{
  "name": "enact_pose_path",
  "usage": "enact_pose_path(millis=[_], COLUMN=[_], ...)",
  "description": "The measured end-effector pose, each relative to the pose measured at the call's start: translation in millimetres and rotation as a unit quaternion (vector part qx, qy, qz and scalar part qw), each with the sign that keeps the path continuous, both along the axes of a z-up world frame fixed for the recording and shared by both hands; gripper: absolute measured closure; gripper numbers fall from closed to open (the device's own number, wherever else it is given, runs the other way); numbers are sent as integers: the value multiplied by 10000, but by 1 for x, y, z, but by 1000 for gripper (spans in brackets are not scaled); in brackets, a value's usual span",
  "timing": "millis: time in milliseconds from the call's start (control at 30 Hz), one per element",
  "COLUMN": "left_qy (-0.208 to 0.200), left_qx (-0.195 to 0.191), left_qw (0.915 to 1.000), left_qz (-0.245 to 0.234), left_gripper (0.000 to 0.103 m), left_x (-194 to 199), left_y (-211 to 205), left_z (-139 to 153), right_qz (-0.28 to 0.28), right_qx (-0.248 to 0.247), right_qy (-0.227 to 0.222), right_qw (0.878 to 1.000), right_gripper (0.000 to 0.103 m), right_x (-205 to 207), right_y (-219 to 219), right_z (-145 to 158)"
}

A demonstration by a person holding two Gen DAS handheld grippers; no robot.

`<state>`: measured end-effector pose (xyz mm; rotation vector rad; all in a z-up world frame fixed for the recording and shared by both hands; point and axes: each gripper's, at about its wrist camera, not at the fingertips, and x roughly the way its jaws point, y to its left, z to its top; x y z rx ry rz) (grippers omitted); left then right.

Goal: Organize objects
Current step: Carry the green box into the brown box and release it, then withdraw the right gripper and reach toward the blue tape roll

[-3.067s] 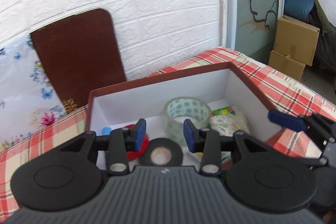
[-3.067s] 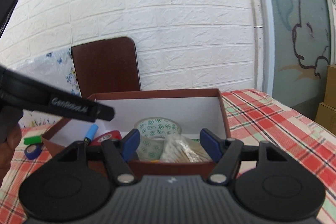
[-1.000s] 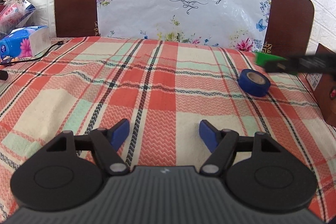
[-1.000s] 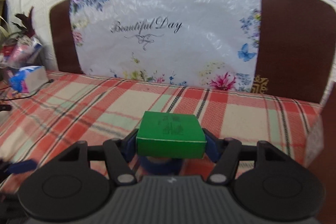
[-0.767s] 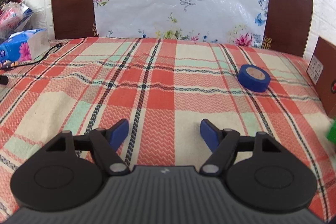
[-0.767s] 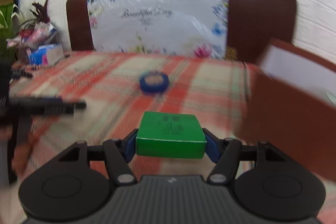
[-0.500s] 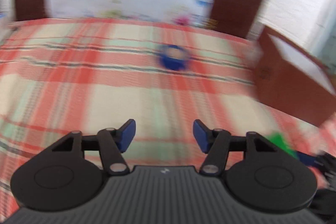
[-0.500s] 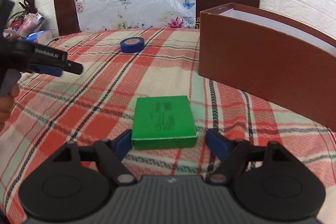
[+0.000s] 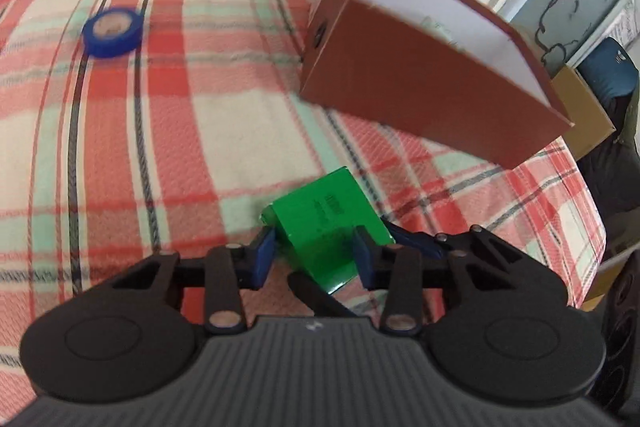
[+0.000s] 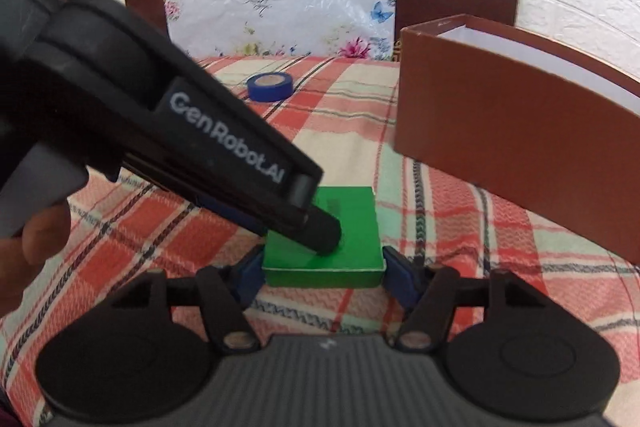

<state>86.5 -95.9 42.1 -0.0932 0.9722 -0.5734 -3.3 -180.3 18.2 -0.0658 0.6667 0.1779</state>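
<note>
**Green box caught between two pairs of jaws**

Lying farthest left on the plaid cloth of the tabletop (image 10: 360, 147), the blue tape roll (image 10: 270, 87) is a flat ring with a pale core, smeared by motion in the left wrist view. Next, the left gripper (image 9: 314, 253) reaches over the green box (image 10: 324, 251); its jaws are closing with the box between them, though whether the pads touch it is hard to make out. One black finger hides part of the box's top in the right wrist view. The right gripper (image 10: 323, 277) has jaws closing on the box's two sides, pads against it. The box is flat, square and glossy, its print illegible. At right stands the brown cardboard box (image 10: 520, 131), white inside, contents hidden, cut off by the frame.
</note>
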Motion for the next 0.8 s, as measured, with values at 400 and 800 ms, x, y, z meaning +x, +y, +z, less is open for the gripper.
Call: enact_pose_path(millis=[400, 800], left_qy=[-1157, -1599], left_qx=[-491, -101], left_qw=[9901, 9869], left_qz=[-624, -162], left_gripper=[67, 66], left_x=[71, 63], left_y=[-93, -57], left_z=[88, 73], right_qz=[-1258, -1957], right_qx=[77, 558], right_qy=[-1705, -1693], right_qw=[9773, 9643], right_gripper=[40, 26], right_x=[54, 38], right_y=[-82, -111], right_z=[88, 71])
